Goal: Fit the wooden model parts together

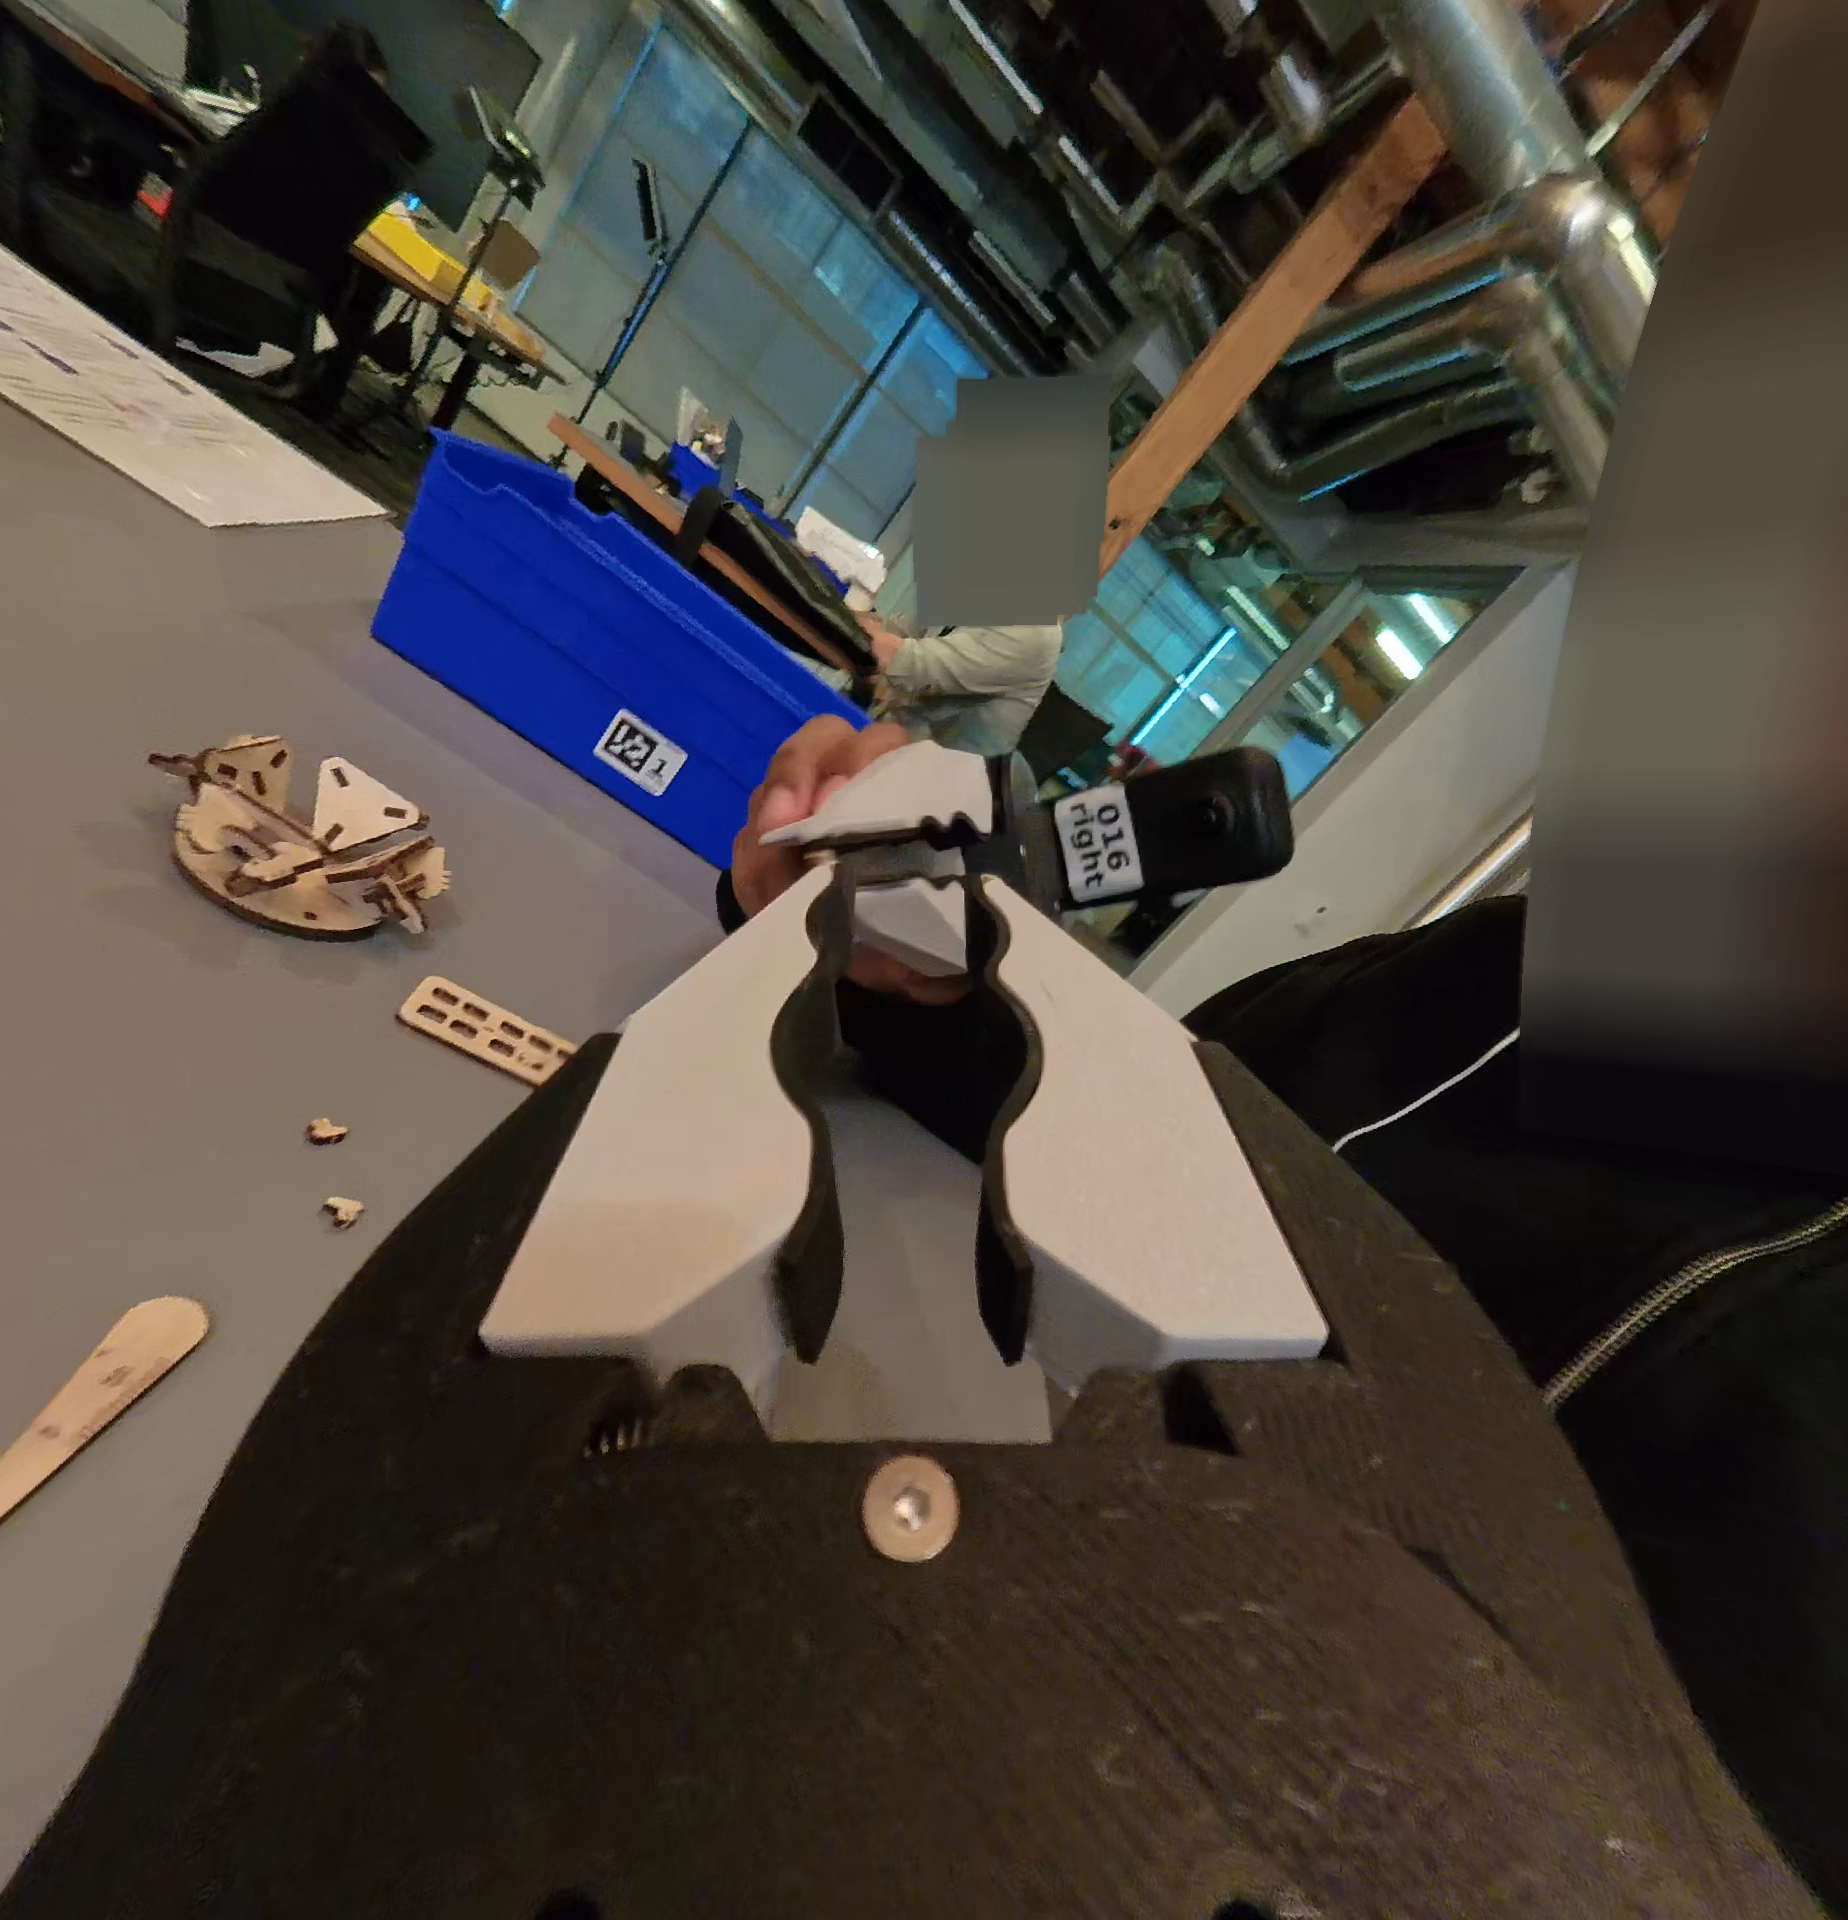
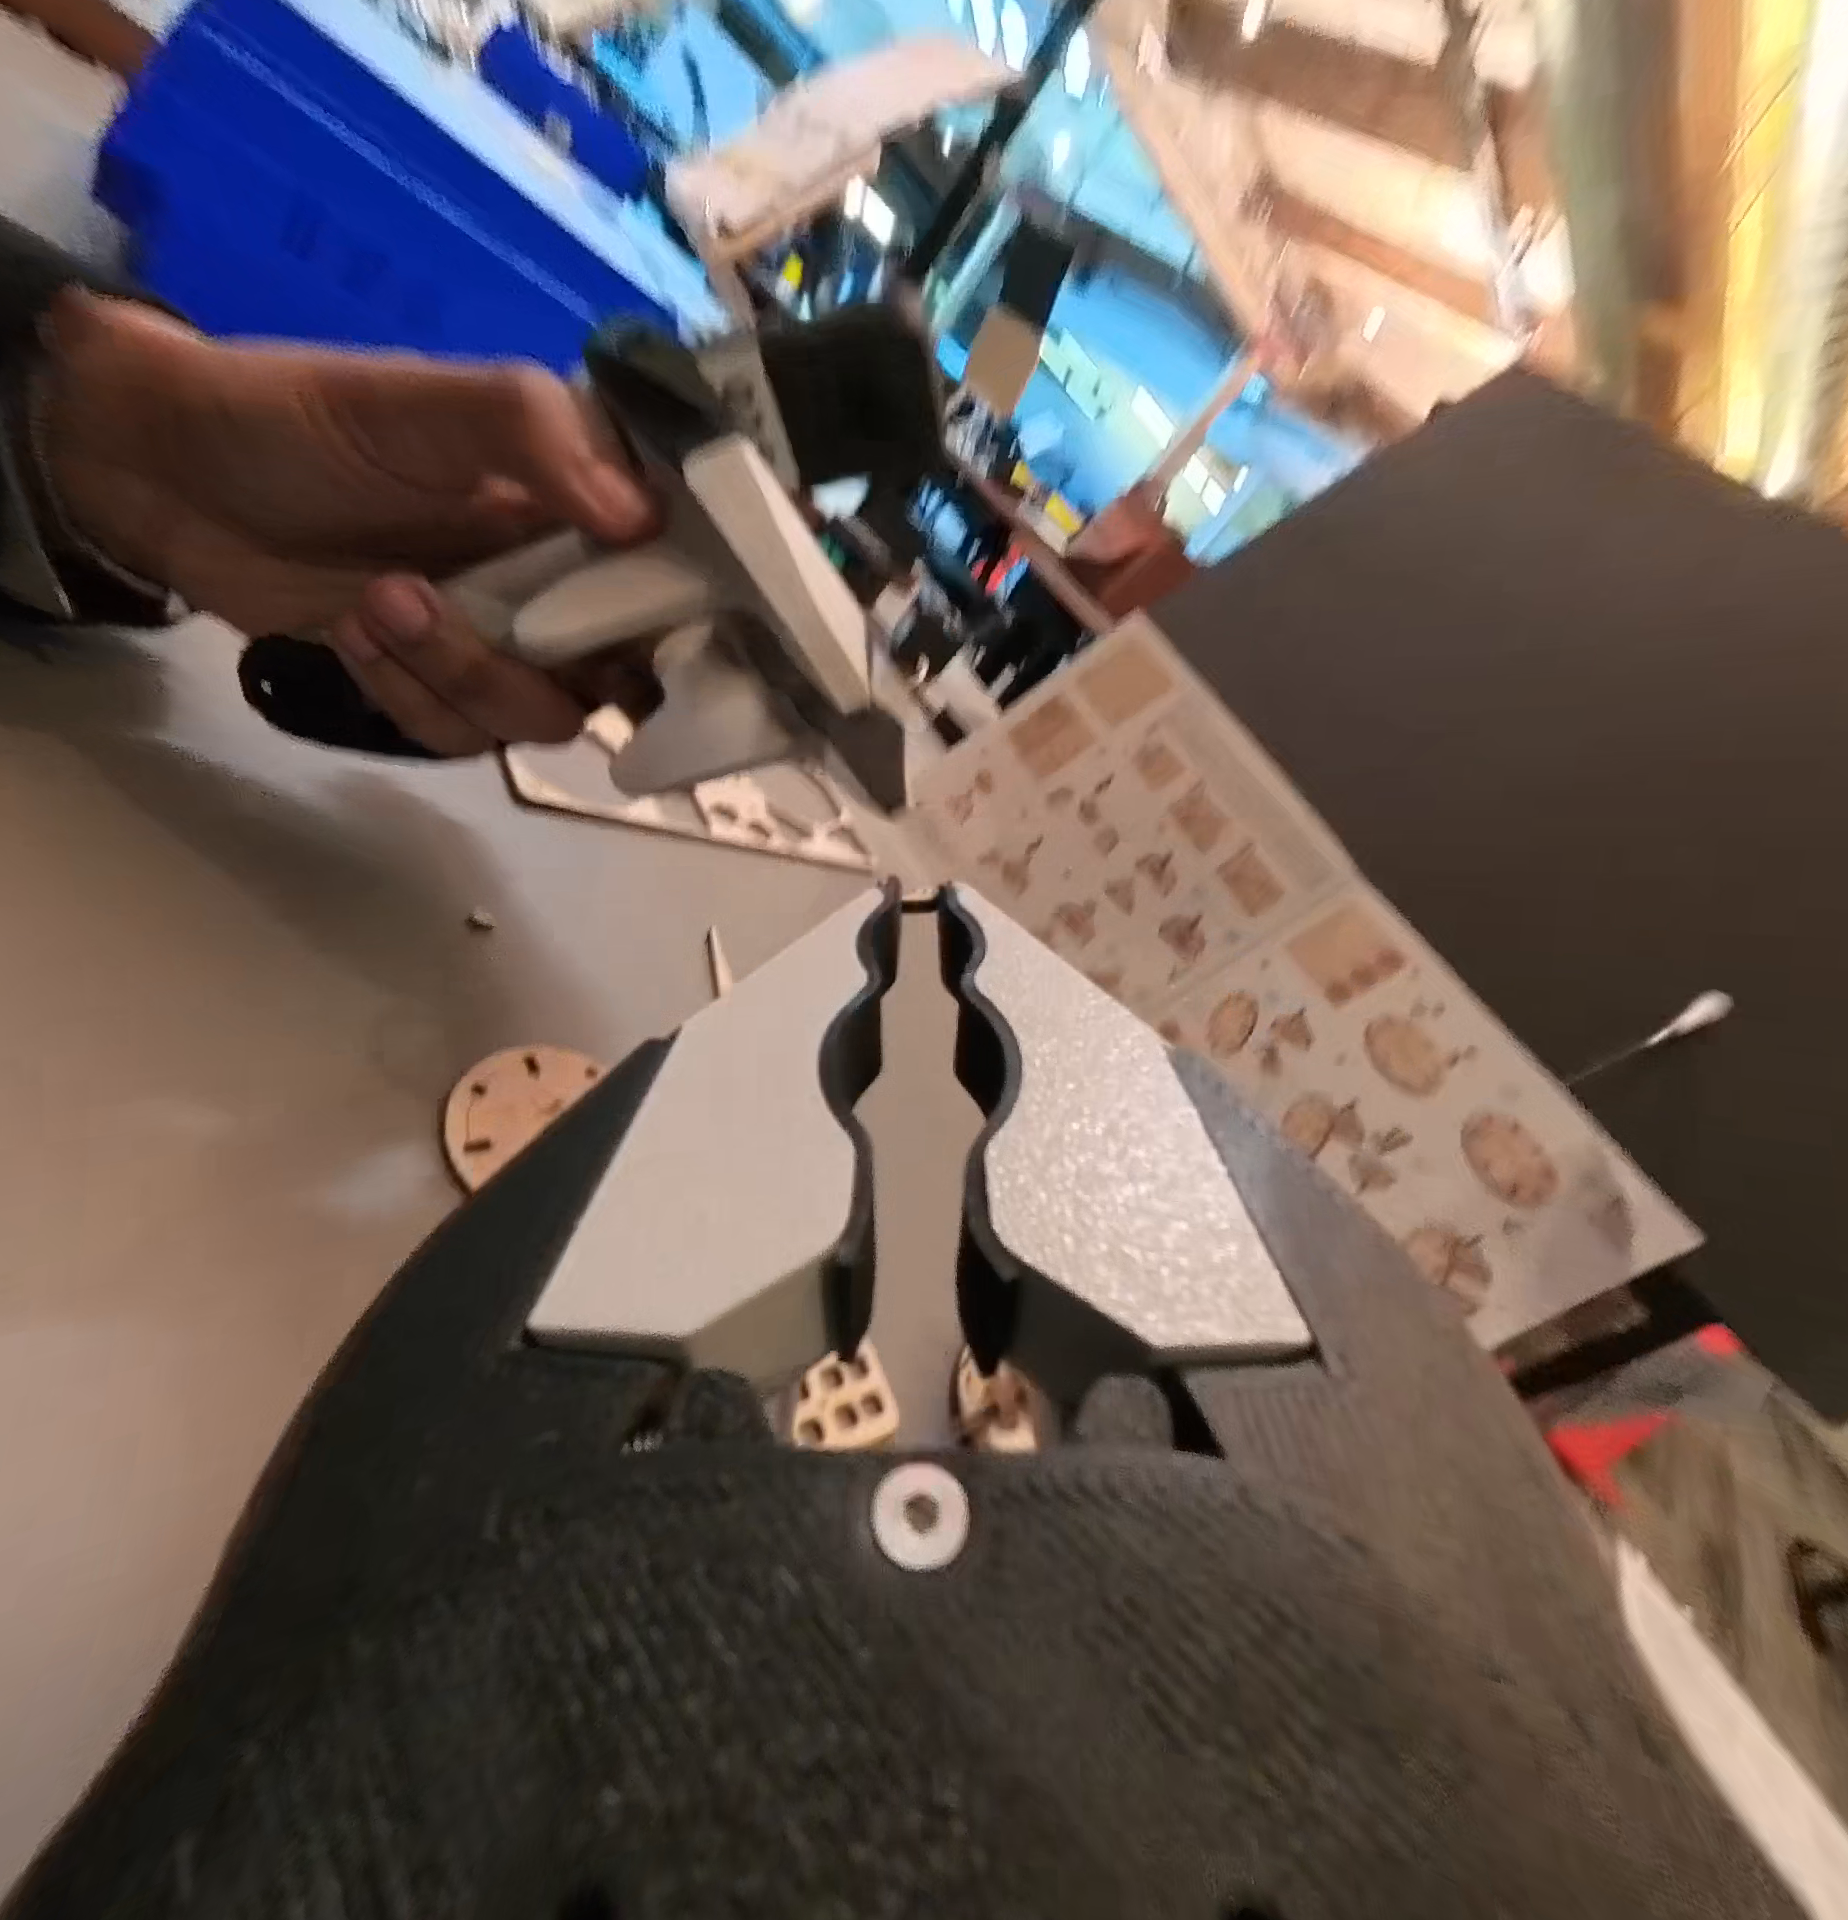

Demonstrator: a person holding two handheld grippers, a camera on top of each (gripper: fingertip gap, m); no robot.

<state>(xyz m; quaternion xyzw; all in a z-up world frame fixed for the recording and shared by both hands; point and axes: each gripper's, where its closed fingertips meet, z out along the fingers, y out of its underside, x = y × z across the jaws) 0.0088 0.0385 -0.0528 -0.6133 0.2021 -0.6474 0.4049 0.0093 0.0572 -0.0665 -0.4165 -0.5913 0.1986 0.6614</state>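
Note:
My left gripper (image 1: pixel 899 888) is open and holds nothing; its fingertips stand on either side of the right gripper's lower finger. My right gripper (image 2: pixel 915 896) is shut on a small thin wooden piece (image 2: pixel 917 900) pinched at its very tips. In the left wrist view the right gripper (image 1: pixel 804 850) is held by a hand (image 1: pixel 795 790) just ahead, with the pale piece (image 1: pixel 814 855) between its tips. In the right wrist view the left gripper (image 2: pixel 837 774) hangs just above and beyond my right fingertips, held by a hand (image 2: pixel 328 499).
On the grey table lie a partly built wooden model (image 1: pixel 296 842), a slotted wooden strip (image 1: pixel 484 1029), a flat wooden stick (image 1: pixel 78 1403) and small wood bits (image 1: pixel 328 1130). A blue bin (image 1: pixel 587 623) stands behind. A picture instruction sheet (image 2: pixel 1263 987), a cut-out wooden sheet (image 2: pixel 691 821) and a wooden disc (image 2: pixel 509 1107) lie near. Only a small space, under 4 cm, lies between the two pairs of fingers. The flat wooden stick (image 1: pixel 78 1403) is about 15 cm from both grippers' fingertips.

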